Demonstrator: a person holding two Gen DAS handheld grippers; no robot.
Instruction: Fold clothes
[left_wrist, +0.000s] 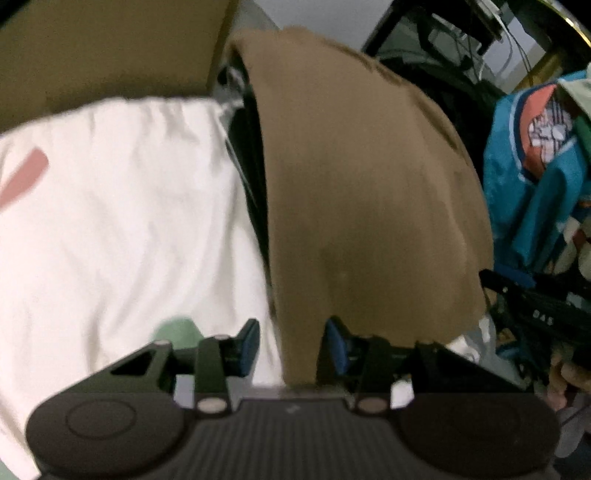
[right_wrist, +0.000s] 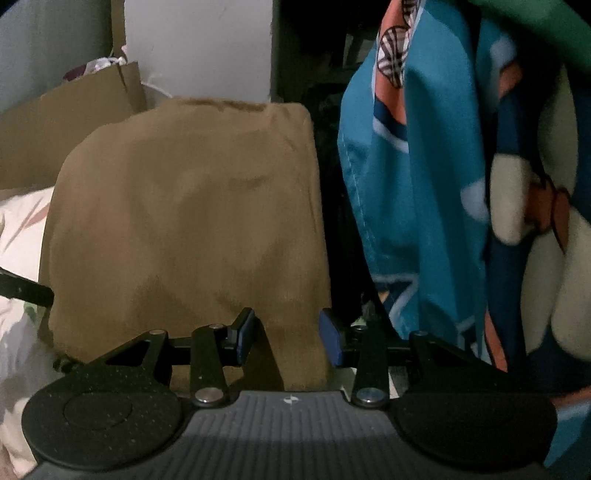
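A brown garment (left_wrist: 369, 192), folded into a smooth pad, lies on a white sheet (left_wrist: 122, 221) and partly over something black. My left gripper (left_wrist: 291, 341) is open, its blue pads (left_wrist: 249, 341) on either side of the garment's near corner, which runs in between them. In the right wrist view the same brown garment (right_wrist: 184, 221) fills the middle. My right gripper (right_wrist: 287, 338) is open too, with the cloth's near edge lying between its blue pads (right_wrist: 330, 341). The left view is blurred.
A blue patterned cloth (right_wrist: 424, 184) with orange and cream shapes hangs close on the right, also seen as the blue cloth (left_wrist: 535, 177). Cardboard (right_wrist: 55, 122) stands behind the bed by a white wall. A dark object (left_wrist: 247, 155) shows under the garment's left edge. A hand (left_wrist: 569, 376) is at the right rim.
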